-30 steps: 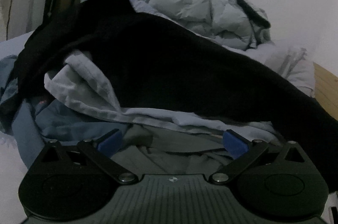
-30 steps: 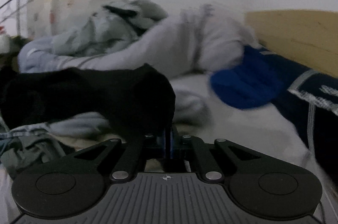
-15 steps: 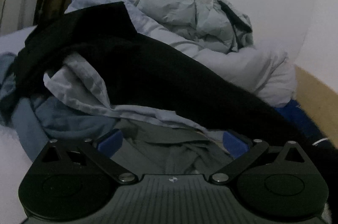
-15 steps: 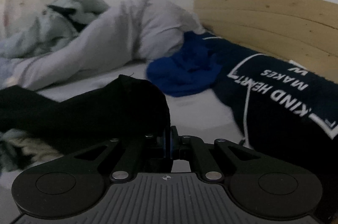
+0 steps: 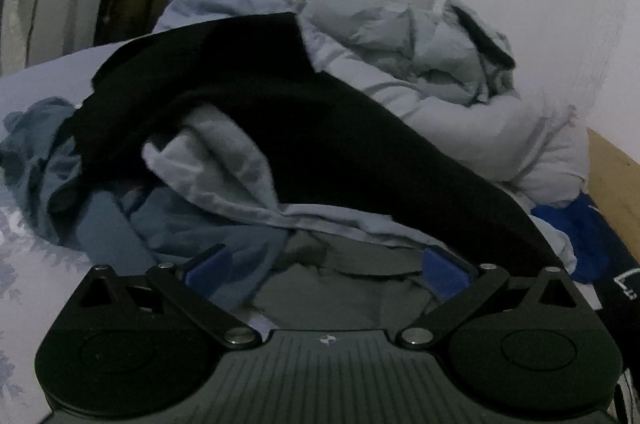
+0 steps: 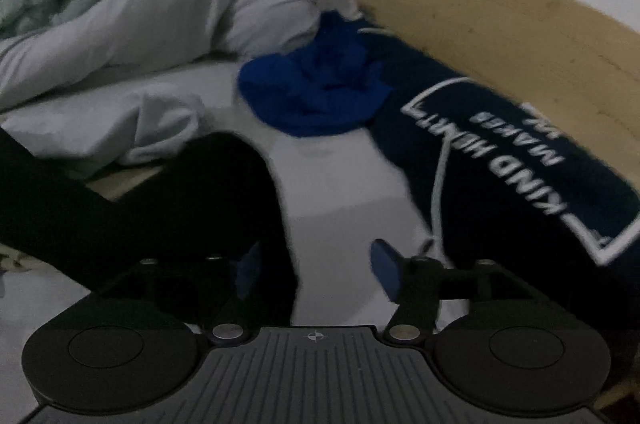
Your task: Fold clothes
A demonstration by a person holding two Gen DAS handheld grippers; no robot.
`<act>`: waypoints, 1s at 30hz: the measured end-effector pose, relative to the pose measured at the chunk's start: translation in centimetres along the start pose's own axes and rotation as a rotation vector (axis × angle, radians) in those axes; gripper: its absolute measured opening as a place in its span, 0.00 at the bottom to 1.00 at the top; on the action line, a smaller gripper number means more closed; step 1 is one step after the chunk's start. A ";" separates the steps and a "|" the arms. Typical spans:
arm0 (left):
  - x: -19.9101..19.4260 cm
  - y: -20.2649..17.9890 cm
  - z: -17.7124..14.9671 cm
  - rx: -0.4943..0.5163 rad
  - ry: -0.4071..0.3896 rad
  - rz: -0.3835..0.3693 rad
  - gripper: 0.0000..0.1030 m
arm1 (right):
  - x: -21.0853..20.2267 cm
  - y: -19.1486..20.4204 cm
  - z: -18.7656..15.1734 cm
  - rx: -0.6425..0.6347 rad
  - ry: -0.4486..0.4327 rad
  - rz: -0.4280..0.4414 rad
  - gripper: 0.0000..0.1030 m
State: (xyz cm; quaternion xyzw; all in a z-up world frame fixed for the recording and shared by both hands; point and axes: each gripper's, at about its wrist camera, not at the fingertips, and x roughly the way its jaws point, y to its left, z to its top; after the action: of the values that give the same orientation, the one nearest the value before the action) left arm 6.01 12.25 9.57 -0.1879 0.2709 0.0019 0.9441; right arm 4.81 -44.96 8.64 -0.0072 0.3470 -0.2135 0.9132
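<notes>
STEP: black garment (image 6: 168, 208) being released onto bed, unfolded | RIGHT tool (image 6: 316, 270): jaws opening, cloth beside left pad, unpressed | LEFT tool (image 5: 326, 266): spread wide, empty, over grey cloth (image 5: 340, 288) | NEXT: garment to be spread flat, an edge regripped

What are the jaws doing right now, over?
Right gripper jaws opening, black garment beside its left pad, not pinched. Left gripper open, empty, over grey cloth. Black garment draped across the clothes pile. Nothing blocking.

Two close, downward-tilted wrist views over one bed, both sharing the black garment (image 5: 340, 128) (image 6: 168, 208).
</notes>
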 end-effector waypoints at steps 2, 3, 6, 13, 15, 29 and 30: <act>-0.1 0.3 0.3 -0.007 -0.007 0.003 1.00 | -1.8 -0.4 0.2 0.011 -0.025 -0.030 0.69; -0.2 0.4 0.5 -0.008 -0.013 0.008 1.00 | -2.8 -0.1 0.4 0.017 -0.049 0.002 0.69; -0.7 0.7 1.0 -0.006 -0.043 0.036 1.00 | -5.5 3.0 1.6 -0.009 -0.122 0.133 0.73; -1.4 2.3 2.1 -0.041 -0.080 0.079 1.00 | -10.9 20.9 4.8 -0.201 -0.256 0.602 0.78; -1.6 3.0 2.4 -0.049 -0.083 0.098 1.00 | -11.2 26.4 5.4 -0.282 -0.274 0.691 0.78; 0.7 9.0 4.1 -0.163 -0.056 0.220 1.00 | -4.8 49.4 5.5 -0.759 -0.237 0.787 0.85; 1.0 9.1 4.1 -0.172 -0.053 0.229 1.00 | -4.5 50.0 5.3 -0.767 -0.239 0.787 0.85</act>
State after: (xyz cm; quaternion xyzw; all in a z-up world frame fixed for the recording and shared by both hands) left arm 7.99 22.04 9.05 -0.2357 0.2646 0.1376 0.9249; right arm 24.41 1.54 7.40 -0.2327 0.2702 0.2869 0.8891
